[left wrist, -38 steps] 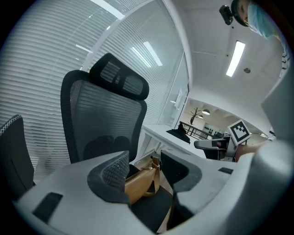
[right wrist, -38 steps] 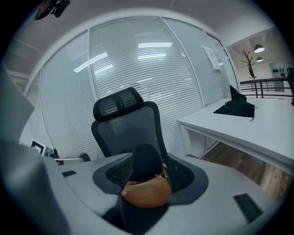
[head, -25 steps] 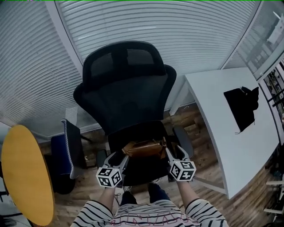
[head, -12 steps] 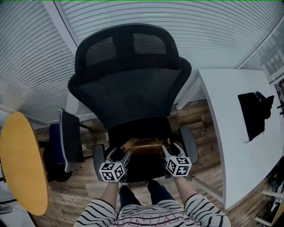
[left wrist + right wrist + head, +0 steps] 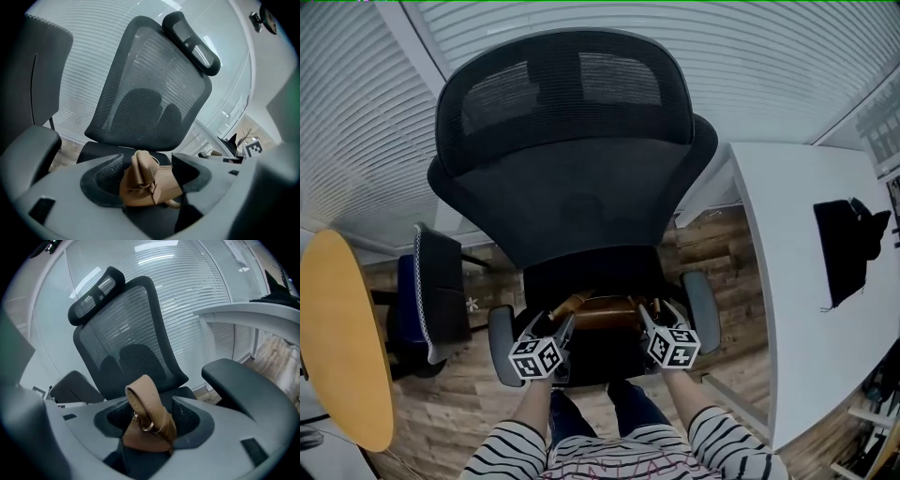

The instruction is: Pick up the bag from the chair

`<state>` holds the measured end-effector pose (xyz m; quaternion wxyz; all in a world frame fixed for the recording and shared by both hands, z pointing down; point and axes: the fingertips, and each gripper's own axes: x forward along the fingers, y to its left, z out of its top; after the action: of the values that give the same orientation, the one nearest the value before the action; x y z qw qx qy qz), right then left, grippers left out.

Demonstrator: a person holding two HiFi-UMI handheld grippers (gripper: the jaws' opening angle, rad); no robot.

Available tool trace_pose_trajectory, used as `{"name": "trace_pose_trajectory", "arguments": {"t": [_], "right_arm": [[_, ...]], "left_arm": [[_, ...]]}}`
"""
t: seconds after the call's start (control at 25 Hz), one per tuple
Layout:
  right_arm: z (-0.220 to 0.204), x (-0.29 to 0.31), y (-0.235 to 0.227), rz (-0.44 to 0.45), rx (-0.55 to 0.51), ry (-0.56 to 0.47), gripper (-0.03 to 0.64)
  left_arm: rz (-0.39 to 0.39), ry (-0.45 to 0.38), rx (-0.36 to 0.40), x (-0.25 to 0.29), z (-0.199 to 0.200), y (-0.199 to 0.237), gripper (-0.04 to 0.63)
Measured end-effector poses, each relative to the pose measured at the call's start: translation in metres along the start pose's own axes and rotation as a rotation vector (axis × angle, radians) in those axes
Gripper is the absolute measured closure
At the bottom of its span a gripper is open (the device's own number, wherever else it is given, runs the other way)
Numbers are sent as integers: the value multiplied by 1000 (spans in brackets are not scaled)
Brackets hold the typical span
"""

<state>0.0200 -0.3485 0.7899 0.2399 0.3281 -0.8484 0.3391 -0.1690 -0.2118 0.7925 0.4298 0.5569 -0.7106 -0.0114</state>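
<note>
A white rectangular table (image 5: 787, 309) stands on a wood-plank floor (image 5: 712, 244), with a black cloth-like thing (image 5: 848, 248) lying on it. Far left of the table are a round yellow tabletop (image 5: 337, 337) and a dark blue seat (image 5: 436, 281). White slatted blinds (image 5: 356, 122) rise behind it.

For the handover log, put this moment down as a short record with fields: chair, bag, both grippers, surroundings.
chair: black office chair with a mesh back and a headrest
bag: brown, on the chair's seat, between the two grippers
left gripper: open, jaws have just been opening, the bag's left end between them
right gripper: open, jaws have just been opening, a strap loop of the bag between them
surroundings: white table at right with a black thing on it; yellow round table at left; blinds behind the chair
</note>
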Motion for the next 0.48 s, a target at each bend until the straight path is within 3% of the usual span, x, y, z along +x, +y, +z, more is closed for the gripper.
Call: {"name": "trace_pose_trajectory", "arguments": {"t": [0.2,0.48], "right_arm": [[-1,9,-4,27,52,-16,373],[-5,13,-5,23,45,-39,397]], "left_arm": [[6,23,-15,19,-5,4,299],[-1,29,-54,35,-16,6,299]]}}
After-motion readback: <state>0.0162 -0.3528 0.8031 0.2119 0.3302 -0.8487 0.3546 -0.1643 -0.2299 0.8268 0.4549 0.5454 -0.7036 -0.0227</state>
